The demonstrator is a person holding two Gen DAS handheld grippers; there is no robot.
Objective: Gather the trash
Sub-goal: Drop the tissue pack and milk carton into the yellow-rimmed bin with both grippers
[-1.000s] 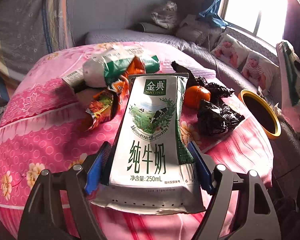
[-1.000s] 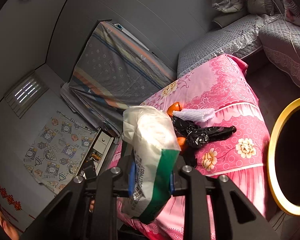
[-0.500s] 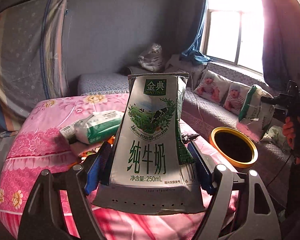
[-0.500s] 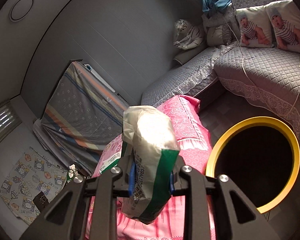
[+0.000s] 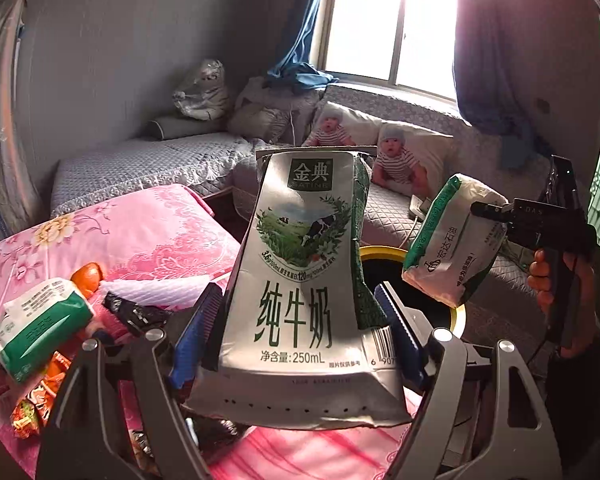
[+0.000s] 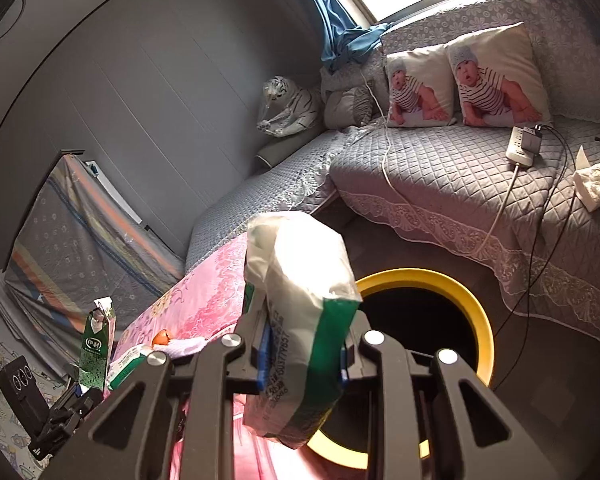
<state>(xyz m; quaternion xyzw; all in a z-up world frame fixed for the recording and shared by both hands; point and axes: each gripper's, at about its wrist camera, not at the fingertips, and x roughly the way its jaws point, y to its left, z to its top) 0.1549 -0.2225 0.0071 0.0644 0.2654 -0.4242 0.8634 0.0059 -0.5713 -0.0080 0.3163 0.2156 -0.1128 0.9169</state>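
My left gripper [image 5: 300, 328] is shut on a flattened white and green milk carton [image 5: 304, 280], held upright above the pink table's edge. My right gripper [image 6: 302, 360] is shut on a white and green tissue pack [image 6: 300, 312], held over the yellow-rimmed bin [image 6: 472, 312]. In the left wrist view the tissue pack [image 5: 452, 240] and right gripper hover over the bin [image 5: 380, 254], which the carton largely hides. In the right wrist view the carton [image 6: 96, 344] shows at far left.
On the pink table [image 5: 140, 232] lie another tissue pack [image 5: 40, 324], an orange [image 5: 86, 274], black plastic [image 5: 132, 312] and snack wrappers [image 5: 36, 396]. A grey quilted sofa [image 6: 460, 176] with baby cushions [image 6: 496, 80] and a power strip [image 6: 524, 144] stands behind the bin.
Both grippers have swung away from the table toward the bin. The right gripper's tissue pack now hangs over the bin mouth. Both holds are unchanged.
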